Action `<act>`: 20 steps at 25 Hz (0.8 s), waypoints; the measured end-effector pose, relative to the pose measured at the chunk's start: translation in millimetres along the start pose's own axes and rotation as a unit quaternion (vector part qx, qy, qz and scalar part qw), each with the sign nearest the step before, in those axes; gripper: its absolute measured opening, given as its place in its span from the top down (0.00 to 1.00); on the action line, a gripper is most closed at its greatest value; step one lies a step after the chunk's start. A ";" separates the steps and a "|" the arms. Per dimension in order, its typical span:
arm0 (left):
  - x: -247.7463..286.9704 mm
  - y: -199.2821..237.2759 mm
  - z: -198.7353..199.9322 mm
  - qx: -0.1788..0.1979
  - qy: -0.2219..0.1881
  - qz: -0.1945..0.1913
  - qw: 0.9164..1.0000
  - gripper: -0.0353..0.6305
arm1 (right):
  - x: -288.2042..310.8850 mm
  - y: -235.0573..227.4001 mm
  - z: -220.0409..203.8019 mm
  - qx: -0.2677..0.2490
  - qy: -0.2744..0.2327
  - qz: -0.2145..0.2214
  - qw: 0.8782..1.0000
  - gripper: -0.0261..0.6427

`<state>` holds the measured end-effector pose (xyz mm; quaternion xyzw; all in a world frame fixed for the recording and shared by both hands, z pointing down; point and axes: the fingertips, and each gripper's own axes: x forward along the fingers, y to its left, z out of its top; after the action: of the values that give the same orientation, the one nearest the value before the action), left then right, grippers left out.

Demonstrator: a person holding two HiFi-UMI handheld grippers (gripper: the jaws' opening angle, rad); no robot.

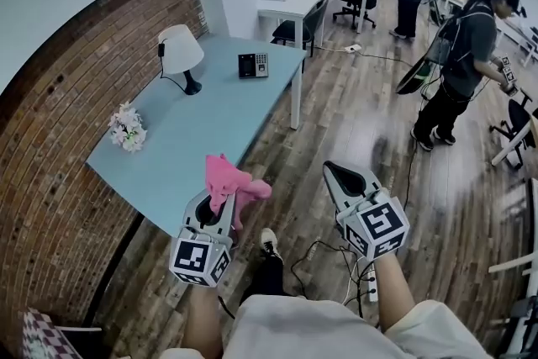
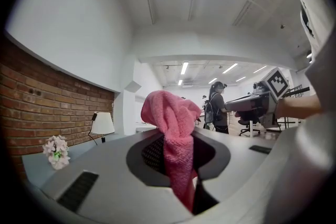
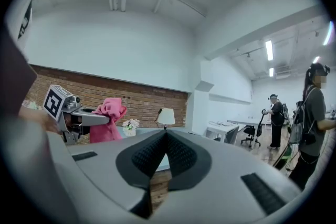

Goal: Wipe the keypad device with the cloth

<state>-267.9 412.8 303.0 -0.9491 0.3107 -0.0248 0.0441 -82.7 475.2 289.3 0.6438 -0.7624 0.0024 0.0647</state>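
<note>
Head view has the left claw [image 1: 220, 204] clamped on a pink cloth [image 1: 229, 184], with one bunch poking up past the tips and a tail hanging below. The cloth looks soft, light and limp, so the loose bunch should fold flat under slight pressure. The right claw [image 1: 340, 173] is pressed together on nothing. The keypad device [image 1: 253, 65] lies at the far end of the pale blue table [image 1: 194, 137], right of a lamp [image 1: 180, 49] and well apart from both claws. It seems small, rigid and light, so it may slide when wiped. Steadying it by its side edges, clear of the keys, looks safest.
</note>
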 end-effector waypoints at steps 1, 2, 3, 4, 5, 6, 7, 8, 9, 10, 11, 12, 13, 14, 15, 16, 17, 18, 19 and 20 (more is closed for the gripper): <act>8.3 4.7 -2.7 -0.002 0.001 0.001 1.000 0.81 | 7.8 -6.8 -3.2 0.005 0.002 -0.002 1.000 0.95; 17.3 10.4 -5.0 -0.003 0.002 0.002 1.000 0.81 | 16.4 -13.7 -5.8 0.009 0.004 -0.005 1.000 0.95; 27.3 17.0 -7.0 -0.003 0.001 0.003 1.000 0.81 | 25.9 -21.1 -7.8 0.009 0.006 -0.009 1.000 0.95; 38.7 24.4 -9.0 -0.004 0.001 0.002 1.000 0.81 | 36.4 -29.3 -9.1 0.006 0.008 -0.013 1.000 0.95; 51.4 32.7 -11.3 -0.006 -0.001 0.002 1.000 0.81 | 48.1 -38.1 -10.1 0.004 0.008 -0.016 1.000 0.95; 65.3 41.9 -13.9 -0.009 -0.002 0.003 1.000 0.81 | 61.3 -47.4 -11.0 0.003 0.009 -0.017 1.000 0.95; 80.4 51.8 -16.6 -0.011 -0.002 0.003 1.000 0.81 | 75.8 -56.7 -12.0 0.005 0.010 -0.015 1.000 0.95; 96.2 62.0 -19.1 -0.013 -0.001 0.003 1.000 0.81 | 91.0 -66.1 -13.1 0.007 0.011 -0.013 1.000 0.95; 112.3 71.9 -21.2 -0.015 -0.001 0.003 1.000 0.81 | 106.4 -75.5 -14.1 0.008 0.013 -0.012 1.000 0.95; 128.3 81.2 -22.7 -0.018 0.000 0.003 1.000 0.81 | 121.7 -85.2 -14.7 0.007 0.016 -0.013 1.000 0.95; 144.2 89.8 -23.6 -0.019 0.001 0.002 1.000 0.81 | 136.9 -95.0 -14.6 0.004 0.019 -0.015 1.000 0.95; 159.7 98.0 -24.0 -0.020 0.001 0.001 1.000 0.81 | 152.1 -104.7 -13.5 0.002 0.021 -0.017 1.000 0.95; 174.7 106.2 -24.1 -0.019 0.002 -0.001 1.000 0.81 | 167.2 -114.2 -11.9 0.001 0.022 -0.018 1.000 0.95; 189.3 114.8 -24.3 -0.018 0.002 -0.002 1.000 0.81 | 182.2 -123.5 -9.9 0.001 0.022 -0.020 1.000 0.95; 203.6 123.9 -24.5 -0.017 0.004 -0.004 1.000 0.81 | 196.9 -132.5 -7.7 0.002 0.021 -0.022 1.000 0.95; 217.6 133.0 -24.6 -0.017 0.005 -0.004 1.000 0.81 | 211.3 -141.4 -5.8 0.003 0.020 -0.023 1.000 0.95; 231.2 141.8 -24.7 -0.017 0.006 -0.005 1.000 0.81 | 225.3 -150.0 -4.4 0.005 0.020 -0.024 0.999 0.95; 244.3 150.0 -25.1 -0.018 0.008 -0.005 1.000 0.81 | 238.6 -158.2 -3.6 0.008 0.021 -0.023 0.999 0.95; 256.4 157.4 -25.6 -0.020 0.009 -0.006 1.000 0.81 | 251.3 -165.8 -3.0 0.012 0.022 -0.022 0.999 0.95; 267.6 164.2 -26.2 -0.020 0.011 -0.006 1.000 0.81 | 263.2 -173.1 -2.5 0.017 0.023 -0.020 0.999 0.95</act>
<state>-150.7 120.7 318.1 -0.9514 0.3058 -0.0293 0.0217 44.6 187.5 304.8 0.6595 -0.7477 0.0293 0.0716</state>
